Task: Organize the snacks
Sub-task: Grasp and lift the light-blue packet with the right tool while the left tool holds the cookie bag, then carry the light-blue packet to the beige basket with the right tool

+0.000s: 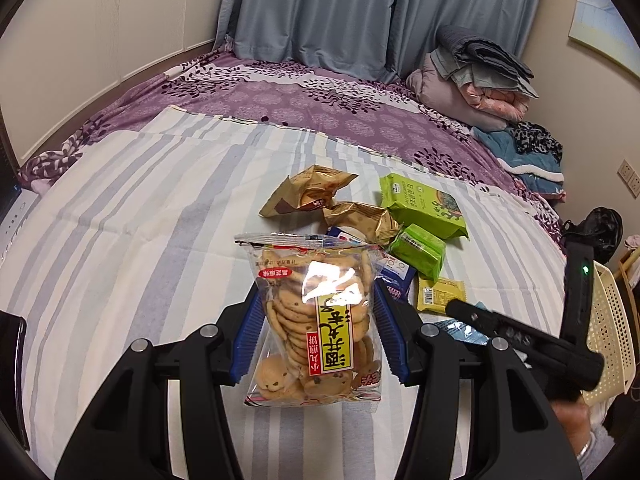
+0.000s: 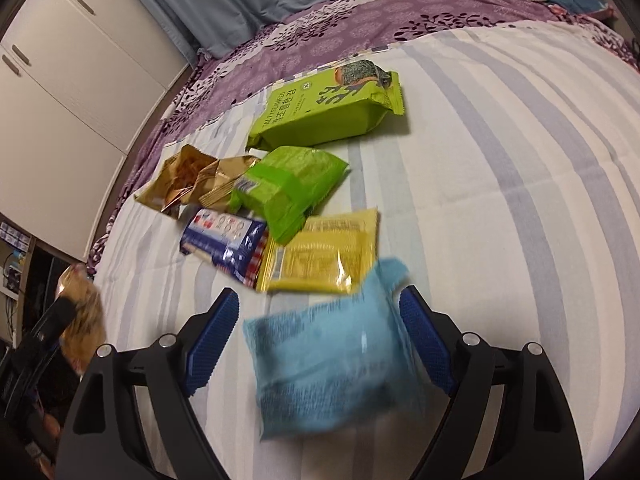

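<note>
Holding the cookie bag [image 1: 316,320] clamped in my left jaws to lift it clear; right jaws wide around the blurry blue packet [image 2: 332,360], not gripping.

Green packs [image 2: 332,100] two, gold [image 2: 176,180] two

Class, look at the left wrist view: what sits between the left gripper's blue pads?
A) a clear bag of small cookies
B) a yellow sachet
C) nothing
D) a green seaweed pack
A: the left gripper has its blue pads pressed against both sides of the clear cookie bag, lifted above the striped sheet.
</note>
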